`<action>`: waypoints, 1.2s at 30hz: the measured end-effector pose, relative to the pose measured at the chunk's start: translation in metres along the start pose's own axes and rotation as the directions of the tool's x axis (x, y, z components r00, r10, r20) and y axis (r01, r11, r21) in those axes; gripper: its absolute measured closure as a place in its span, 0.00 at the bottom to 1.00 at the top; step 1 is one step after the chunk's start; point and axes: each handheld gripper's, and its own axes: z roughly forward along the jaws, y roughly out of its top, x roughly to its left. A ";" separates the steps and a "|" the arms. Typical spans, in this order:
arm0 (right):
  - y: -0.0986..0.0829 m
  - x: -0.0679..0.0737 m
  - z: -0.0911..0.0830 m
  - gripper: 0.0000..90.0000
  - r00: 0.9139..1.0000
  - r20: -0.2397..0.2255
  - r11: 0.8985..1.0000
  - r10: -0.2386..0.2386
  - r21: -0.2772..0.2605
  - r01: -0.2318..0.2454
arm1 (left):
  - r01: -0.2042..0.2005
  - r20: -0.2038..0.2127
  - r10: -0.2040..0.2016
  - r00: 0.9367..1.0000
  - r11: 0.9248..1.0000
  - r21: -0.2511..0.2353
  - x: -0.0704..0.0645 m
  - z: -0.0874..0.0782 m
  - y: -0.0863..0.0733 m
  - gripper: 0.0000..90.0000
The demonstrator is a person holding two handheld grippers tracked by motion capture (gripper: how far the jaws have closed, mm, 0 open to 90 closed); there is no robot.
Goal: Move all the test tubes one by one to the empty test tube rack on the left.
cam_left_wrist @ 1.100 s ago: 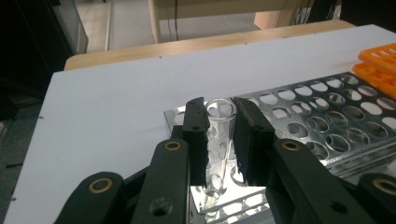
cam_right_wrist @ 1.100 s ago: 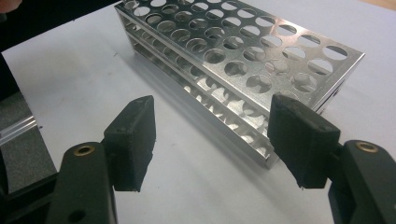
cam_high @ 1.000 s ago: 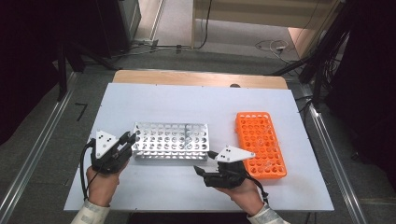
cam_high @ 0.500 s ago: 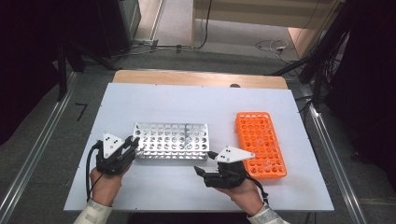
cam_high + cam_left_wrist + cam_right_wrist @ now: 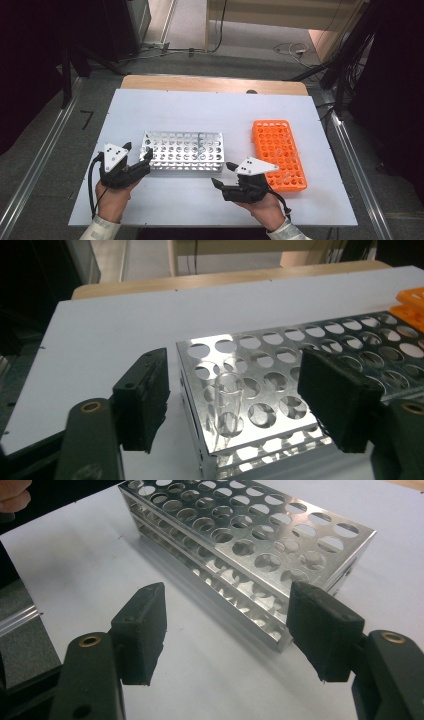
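A: From the high view, what do you see?
B: The left tool [image 5: 136, 157] sits at the near left corner of the metal rack [image 5: 183, 150] on the white counter [image 5: 200, 110], its jaws apart. One jaw tip is against or just over the rack's end; I can't tell whether it touches. The right tool [image 5: 224, 175] lies on the counter near the rack's front right corner, jaws apart and holding nothing. The orange rack [image 5: 278, 152] lies just beyond the right tool, on its far side from the metal rack.

A: And the left gripper view?
B: The left tool [image 5: 245, 405] is spread wide, straddling the corner of the metal rack [image 5: 310, 365]. A clear glass tube [image 5: 227, 407] stands upright in a hole near that corner, between the two jaws and touched by neither. An edge of the orange rack [image 5: 410, 302] shows beyond the right-hand jaw.

A: The right gripper view?
B: The right tool [image 5: 230, 630] is likewise spread, with bare counter between its jaws. The metal rack [image 5: 240, 535] lies just ahead of it, its near corner close to the right-hand jaw.
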 end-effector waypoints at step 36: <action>-0.077 -0.079 -0.103 0.37 0.949 0.284 0.985 0.133 -0.147 -0.094 | 0.048 -0.070 -0.050 0.996 0.999 -0.026 0.007 -0.001 -0.002 0.16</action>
